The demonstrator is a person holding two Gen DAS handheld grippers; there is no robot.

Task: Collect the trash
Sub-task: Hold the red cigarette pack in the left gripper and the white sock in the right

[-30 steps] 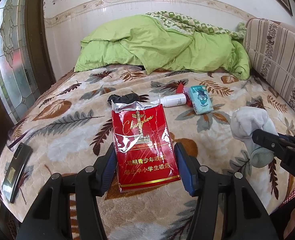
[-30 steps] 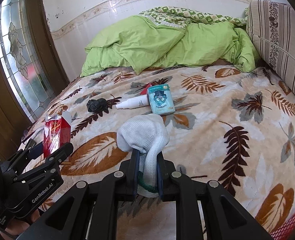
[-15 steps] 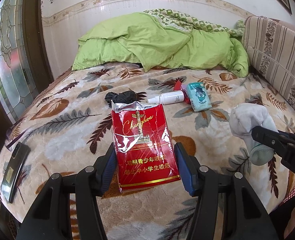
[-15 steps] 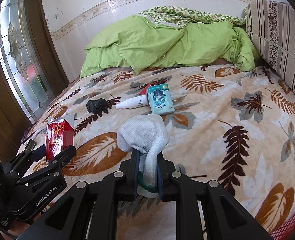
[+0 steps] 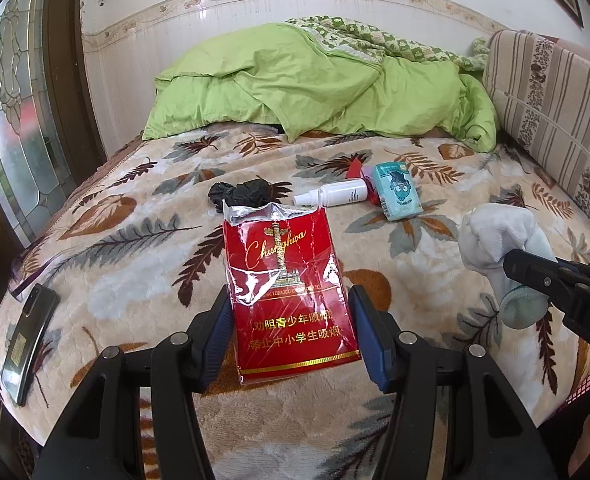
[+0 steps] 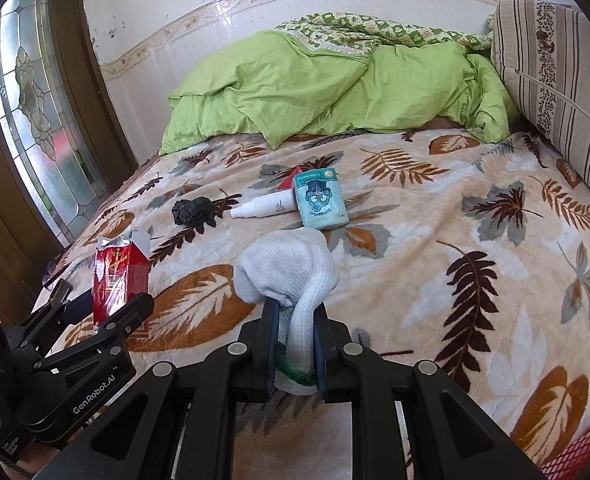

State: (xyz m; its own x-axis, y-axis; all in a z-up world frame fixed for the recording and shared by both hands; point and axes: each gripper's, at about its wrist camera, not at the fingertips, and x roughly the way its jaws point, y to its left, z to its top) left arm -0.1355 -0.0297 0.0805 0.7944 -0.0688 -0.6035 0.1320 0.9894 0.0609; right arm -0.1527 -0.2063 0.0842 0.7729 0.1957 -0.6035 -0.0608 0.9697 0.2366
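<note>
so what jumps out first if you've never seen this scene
The torn red cigarette pack, clamped upright in the left gripper at the bed's near edge, grabs the eye. Next is the bunched white sock pinched in the right gripper, then the crumpled lime-green duvet at the wall.

Right tool (image 6: 293, 330) clamping white sock (image 6: 291, 276), possibly above bedspread (image 6: 435, 248)

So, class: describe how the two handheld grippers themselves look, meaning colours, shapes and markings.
Both are matte black plastic with silver round bolts and flat blue finger pads. The left gripper carries white "GenRobot.AI" lettering, seen from the right wrist view. The right gripper shows white letters "DA", cut off. No cables visible.
</note>
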